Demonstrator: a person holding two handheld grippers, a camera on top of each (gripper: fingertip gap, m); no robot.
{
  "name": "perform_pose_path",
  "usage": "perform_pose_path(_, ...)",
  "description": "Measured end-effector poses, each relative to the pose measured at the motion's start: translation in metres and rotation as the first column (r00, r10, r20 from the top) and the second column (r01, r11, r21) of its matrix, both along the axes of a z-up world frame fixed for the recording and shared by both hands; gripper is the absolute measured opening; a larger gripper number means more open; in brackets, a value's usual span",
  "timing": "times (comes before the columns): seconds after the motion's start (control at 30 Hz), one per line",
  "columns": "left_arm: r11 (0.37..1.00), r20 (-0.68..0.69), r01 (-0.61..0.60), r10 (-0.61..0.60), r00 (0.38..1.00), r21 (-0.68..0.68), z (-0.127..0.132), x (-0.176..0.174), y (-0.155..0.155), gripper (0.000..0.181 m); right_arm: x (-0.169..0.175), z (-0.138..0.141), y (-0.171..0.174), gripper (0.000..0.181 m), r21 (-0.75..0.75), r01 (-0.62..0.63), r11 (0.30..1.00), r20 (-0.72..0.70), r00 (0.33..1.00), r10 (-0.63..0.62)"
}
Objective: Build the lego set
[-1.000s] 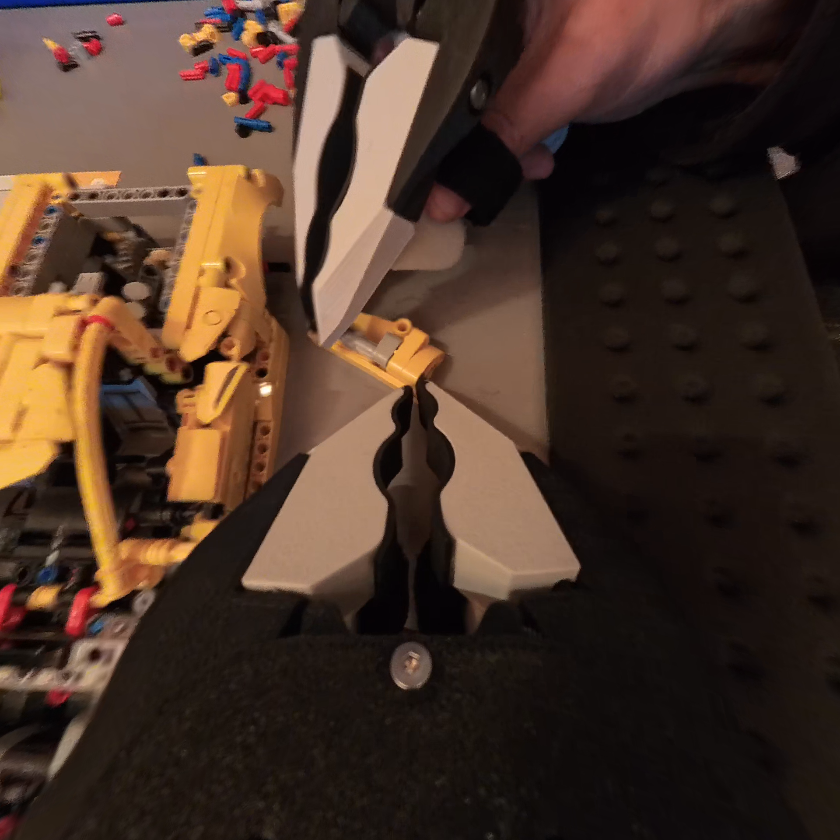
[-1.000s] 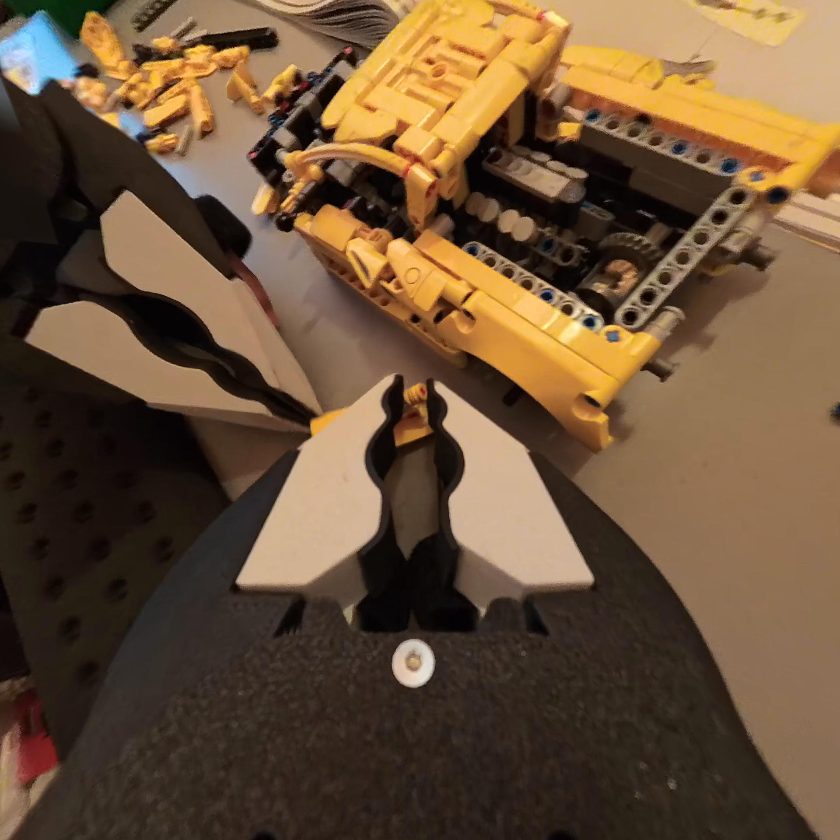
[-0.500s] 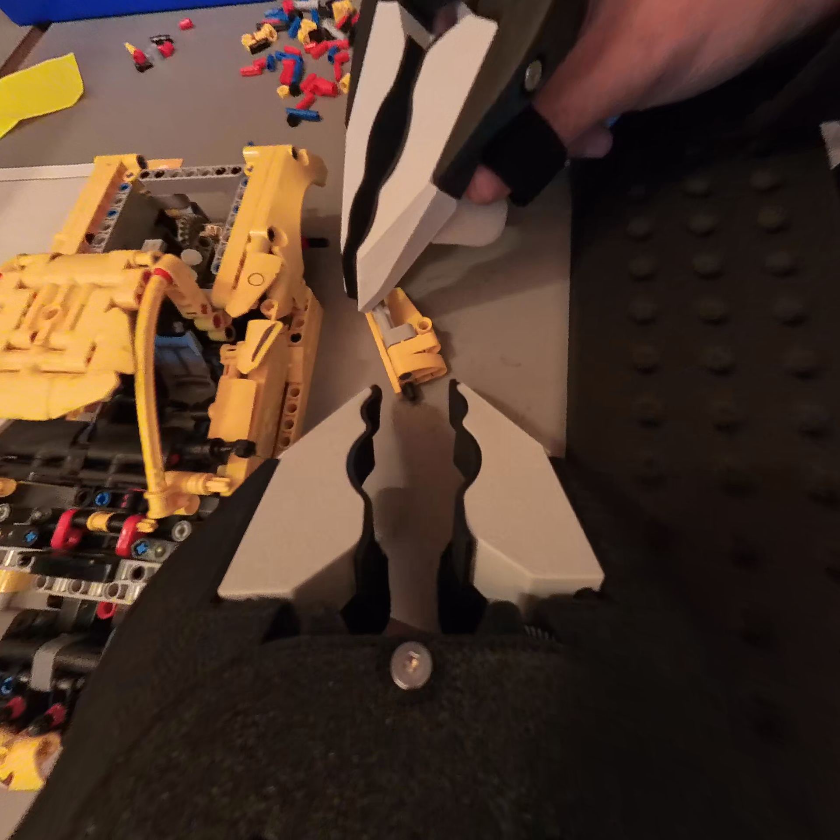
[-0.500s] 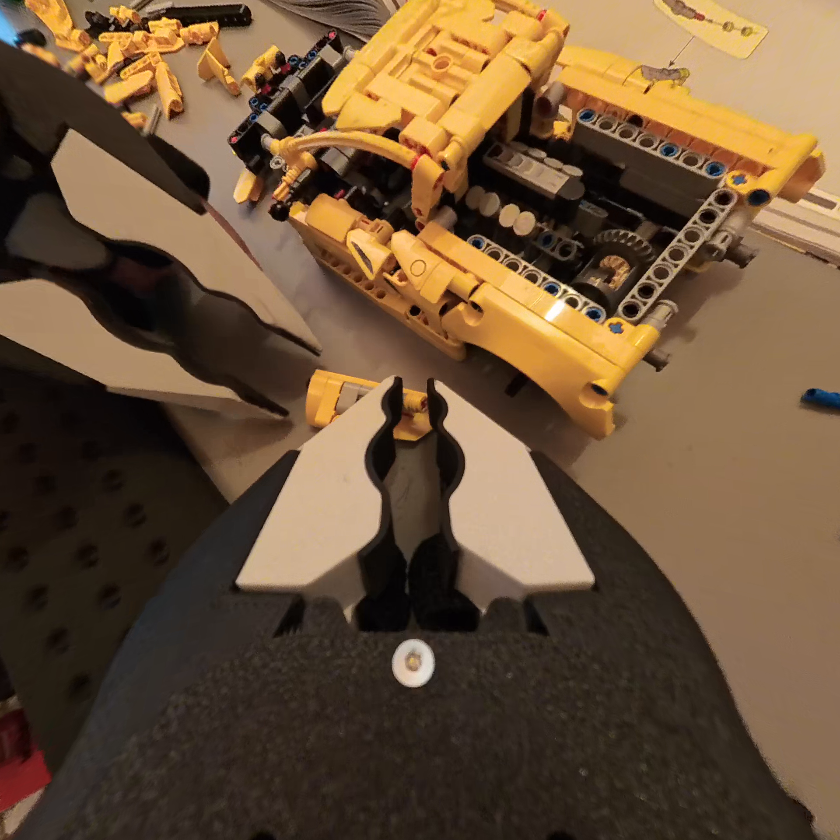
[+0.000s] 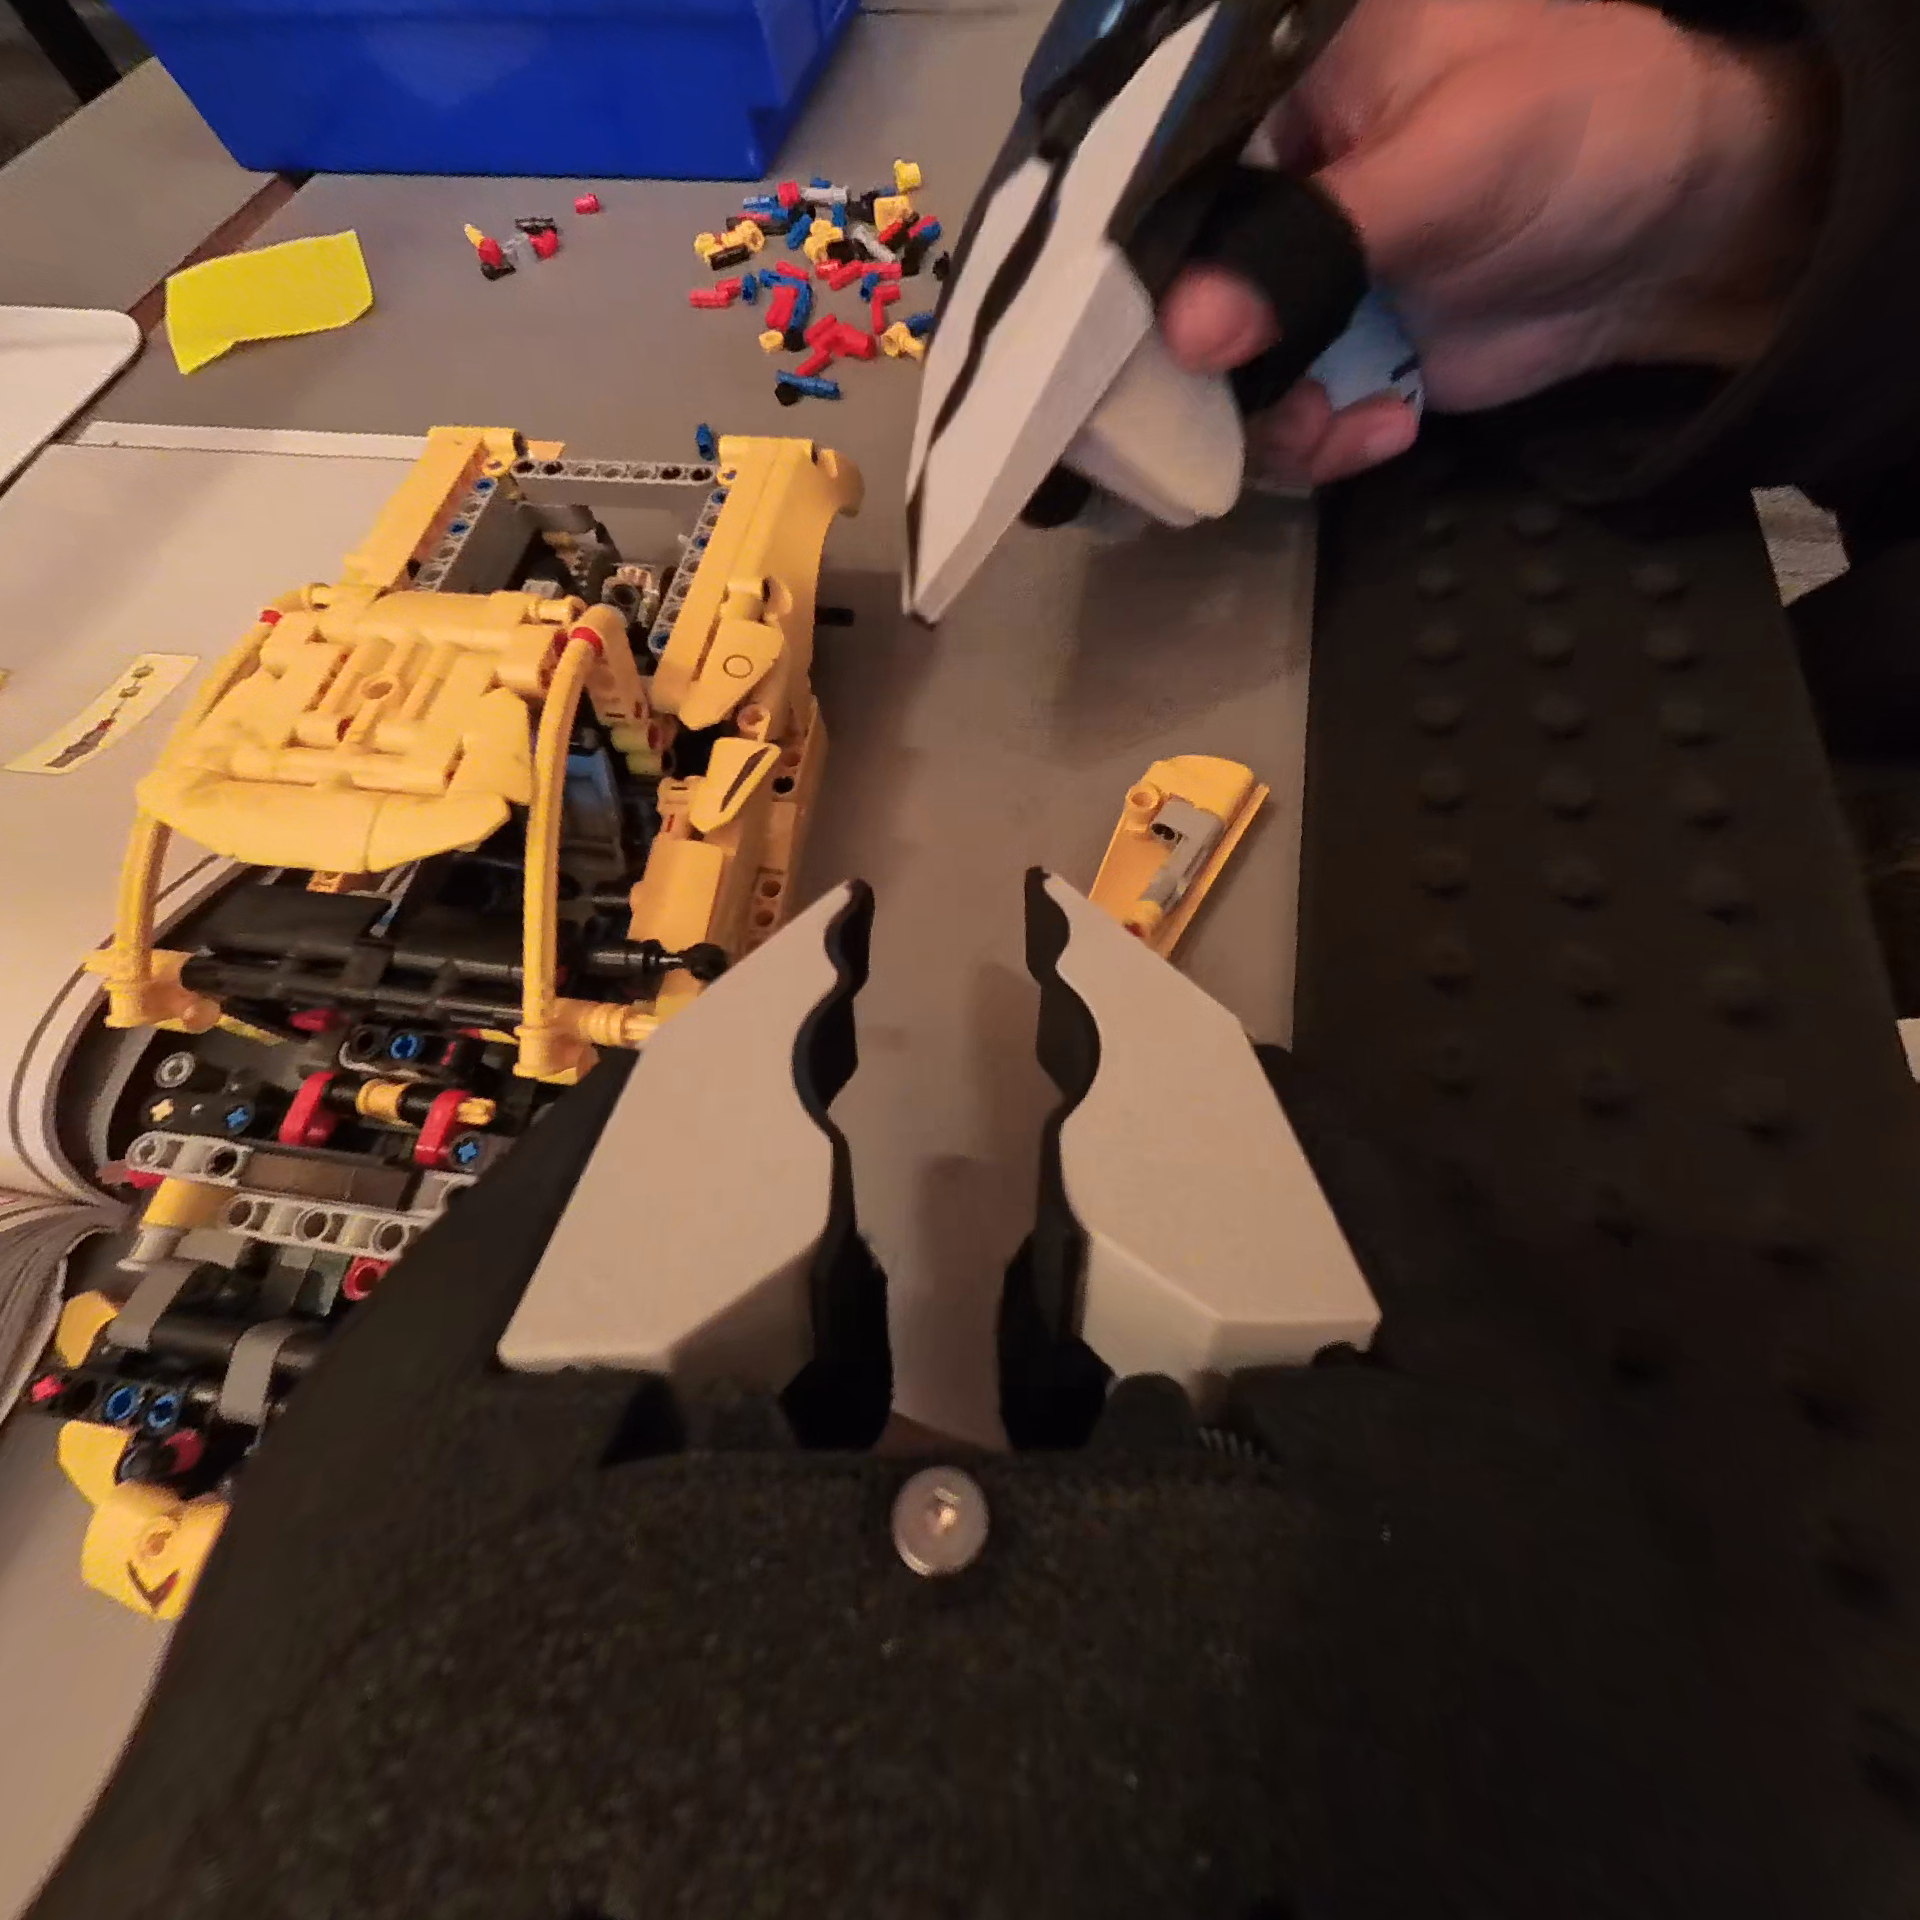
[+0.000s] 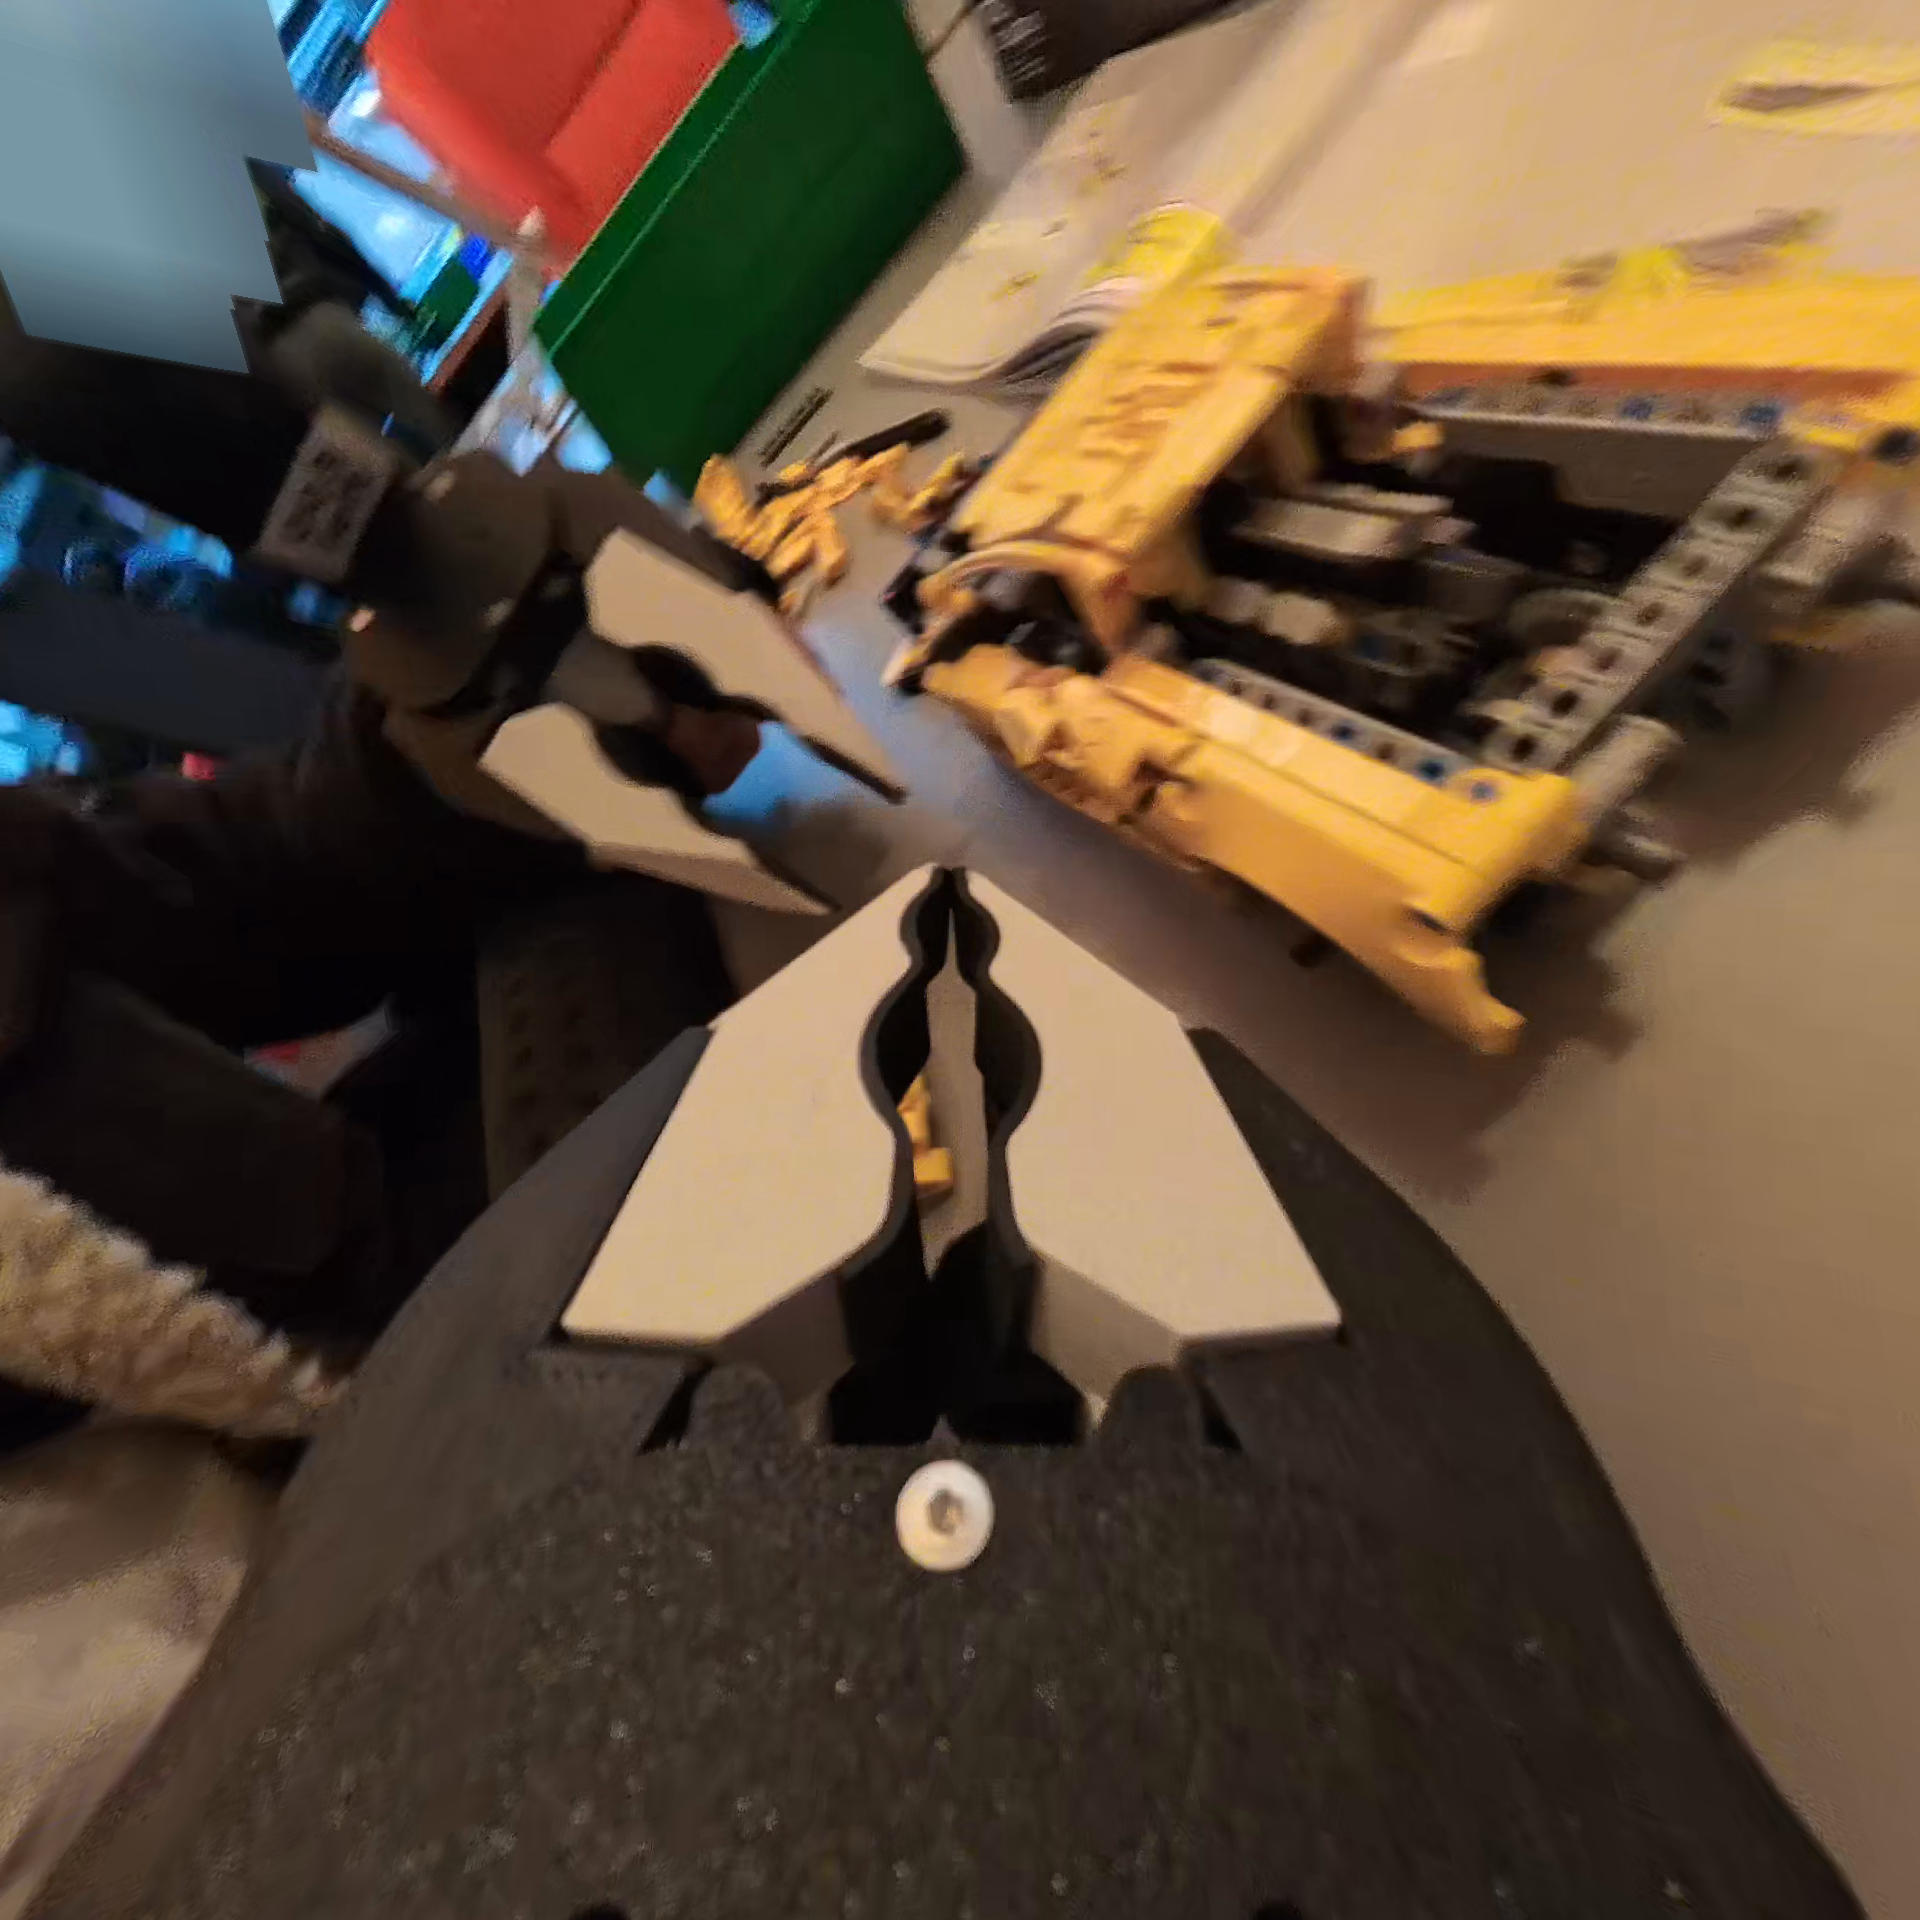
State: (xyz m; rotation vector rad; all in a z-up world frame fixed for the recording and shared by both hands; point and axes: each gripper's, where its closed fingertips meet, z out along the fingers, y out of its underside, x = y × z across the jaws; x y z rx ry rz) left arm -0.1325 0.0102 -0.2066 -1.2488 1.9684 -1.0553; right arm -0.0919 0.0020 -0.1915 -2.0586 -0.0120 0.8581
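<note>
A yellow lego car (image 5: 468, 769) stands on the grey table (image 5: 997, 727), left of my grippers. It also shows blurred in the right wrist view (image 6: 1299, 665). A small yellow sub-assembly with a grey part (image 5: 1184, 842) lies loose on the table just right of my left gripper (image 5: 945, 891), which is open and empty. My right gripper (image 5: 920, 608) hangs above the table behind it, shut and empty. In the right wrist view its tips (image 6: 951, 883) meet, a bit of the yellow piece (image 6: 925, 1132) shows through the finger gap, and the left gripper (image 6: 857, 847) is open at left.
A black studded mat (image 5: 1558, 935) runs along the table's right edge. A blue bin (image 5: 488, 83), a pile of small loose pieces (image 5: 831, 281) and a yellow sheet (image 5: 270, 296) lie at the back. An open booklet (image 5: 42, 1049) lies under the car. A green bin (image 6: 748, 239) stands far off. Spacing between my two grippers at the tips: around 5 cm.
My left gripper opened and let go of the yellow sub-assembly, then pulled back. My right gripper let it go too, shut and lifted away. The piece now lies on the table.
</note>
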Motion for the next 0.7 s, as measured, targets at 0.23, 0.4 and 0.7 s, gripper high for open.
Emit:
perform_pose_path(0.23,0.987,-0.073,0.16,-0.158,0.985,0.019,-0.02,-0.011,-0.031,0.029,-0.007,-0.042,-0.046,0.02,-0.213,-0.23,0.949,0.438,0.846,0.303)
perform_pose_path(0.4,0.994,-0.074,0.055,-0.048,0.996,0.096,-0.027,0.005,-0.011,0.028,-0.035,-0.047,-0.056,0.02,-0.263,-0.337,0.904,0.243,0.884,0.4)
perform_pose_path(0.7,0.997,-0.077,0.038,-0.032,0.996,0.074,-0.026,0.002,-0.004,0.028,-0.039,-0.043,-0.049,0.041,-0.111,-0.483,0.869,0.594,0.669,0.448)
